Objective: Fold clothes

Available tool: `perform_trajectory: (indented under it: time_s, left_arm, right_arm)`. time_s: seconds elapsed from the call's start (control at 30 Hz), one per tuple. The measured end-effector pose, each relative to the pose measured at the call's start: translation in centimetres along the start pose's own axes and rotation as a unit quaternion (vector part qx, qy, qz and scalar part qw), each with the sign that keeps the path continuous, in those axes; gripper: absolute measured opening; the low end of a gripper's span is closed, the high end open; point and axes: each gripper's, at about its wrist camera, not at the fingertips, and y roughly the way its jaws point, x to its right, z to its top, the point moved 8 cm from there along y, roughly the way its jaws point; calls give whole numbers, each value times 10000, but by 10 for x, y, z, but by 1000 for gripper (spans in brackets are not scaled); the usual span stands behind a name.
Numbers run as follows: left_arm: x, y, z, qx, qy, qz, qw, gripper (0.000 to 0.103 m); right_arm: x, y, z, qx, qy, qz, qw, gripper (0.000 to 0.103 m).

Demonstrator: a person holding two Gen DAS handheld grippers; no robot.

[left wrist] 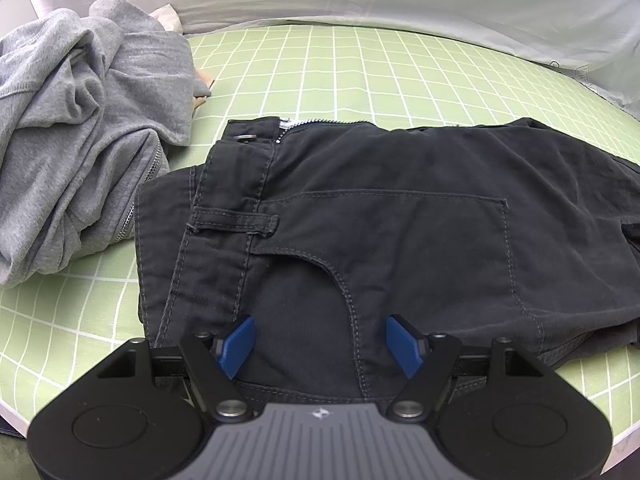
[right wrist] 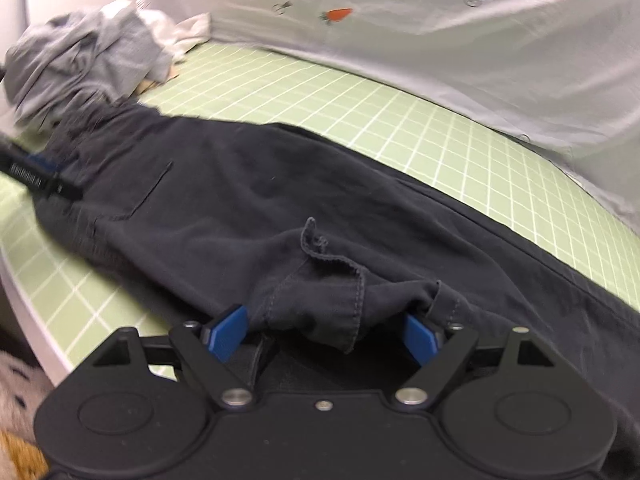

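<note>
A: From the left wrist we see the dark trousers' (left wrist: 400, 216) waistband, zipper and pocket; the left gripper (left wrist: 320, 344) hangs over them, fingers spread, pinching nothing.

B: From the right wrist we see a bunched hem lying between the right gripper's (right wrist: 326, 334) spread fingers; whether the pads press it, we cannot tell.

A: One green checked sheet (left wrist: 360, 68) carries everything; one grey hoodie (left wrist: 80, 128) lies heaped at its far left corner, with a carrot-print cloth (right wrist: 440, 40) behind.
</note>
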Motion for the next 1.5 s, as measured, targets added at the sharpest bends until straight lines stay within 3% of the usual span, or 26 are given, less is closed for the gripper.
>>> perform_trajectory:
  time_s: [0.17,0.47,0.63,0.73,0.77,0.8,0.87,1.1,1.5]
  left_arm:
    - [1,-1,-2,25,-2,31,10000,74]
    - [2,-3,-4,83,-9,136,9999,74]
    - [1,-3,-5,104,11,148,9998,74]
    - [1,-4,-6,114,31,137,9998,74]
    - [1,-4,-6,114,34,126,9998,74]
    - [1,-4,-6,115,38,112,9999,74]
    - [0,-4,-6,116,35,78,9999,74]
    - [-1,-4,-6,105,81,-1,9999,74]
    - [-1,-5,-8,69,206,-41,9998,74]
  right_arm:
    - [-4,4,-14,-122,-147,-231,9996,83]
    - [-9,18,-3,-106,579,-1014,9931,83]
    - [-6,32,-1,-344,1111,-1294,9847,86]
    - [1,38,-3,-481,1737,-1086,9776,78]
    - [4,40,-4,-511,1998,-959,9738,62]
    - [5,39,-5,-491,2281,-723,9697,52]
    - [7,36,-5,-454,2489,-678,9651,50]
    - [-4,16,-14,-322,2342,-849,9679,39]
    - [-18,-9,-29,-682,2218,-1087,9666,33]
